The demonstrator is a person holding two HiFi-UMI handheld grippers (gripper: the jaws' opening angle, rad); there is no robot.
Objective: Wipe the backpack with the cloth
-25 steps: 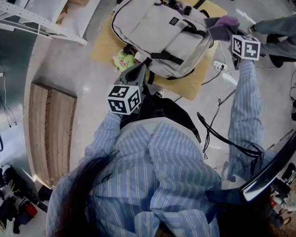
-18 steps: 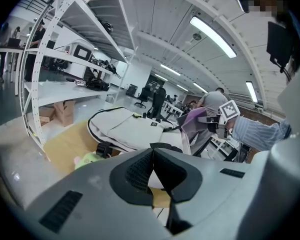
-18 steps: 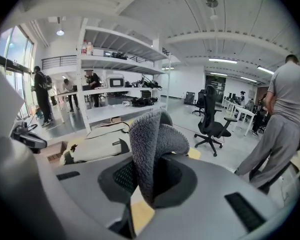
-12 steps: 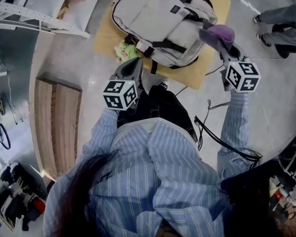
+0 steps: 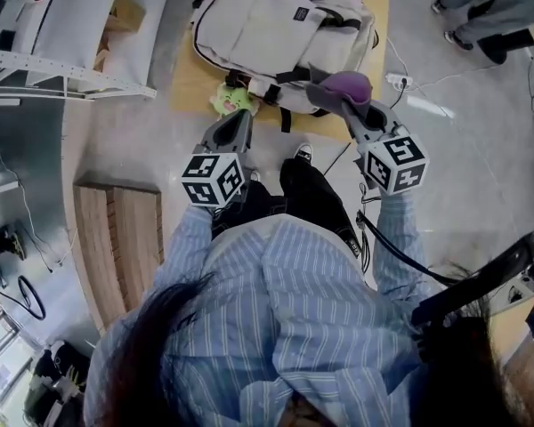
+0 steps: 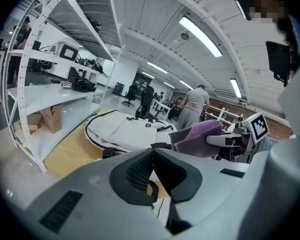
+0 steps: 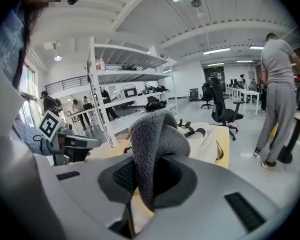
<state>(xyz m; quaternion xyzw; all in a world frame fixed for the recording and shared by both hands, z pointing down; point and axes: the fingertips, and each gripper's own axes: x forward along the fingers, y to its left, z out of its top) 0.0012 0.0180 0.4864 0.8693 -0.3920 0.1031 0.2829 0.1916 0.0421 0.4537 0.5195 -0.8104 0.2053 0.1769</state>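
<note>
A beige backpack [image 5: 280,38] with black straps lies flat on a yellow mat [image 5: 185,78] on the floor; it also shows in the left gripper view as the backpack [image 6: 125,131]. My right gripper [image 5: 351,105] is shut on a purple-grey cloth [image 5: 343,87], which hangs over its jaws, the cloth [image 7: 157,144] filling the right gripper view's middle. It is held just off the backpack's near right edge. My left gripper [image 5: 234,127] is shut with nothing in it, near the mat's front edge; its jaws [image 6: 152,169] meet.
A small green plush toy [image 5: 231,101] lies by the backpack's near left corner. White shelving [image 5: 62,60] stands at the left, a wooden pallet [image 5: 116,247] beside me. Another person's legs [image 5: 494,12] are at the far right. Cables [image 5: 383,238] trail on the floor.
The right gripper with the cloth has come back from the backpack's far right side toward me. The head view has shifted so the backpack sits higher in frame. The left gripper stays shut.
</note>
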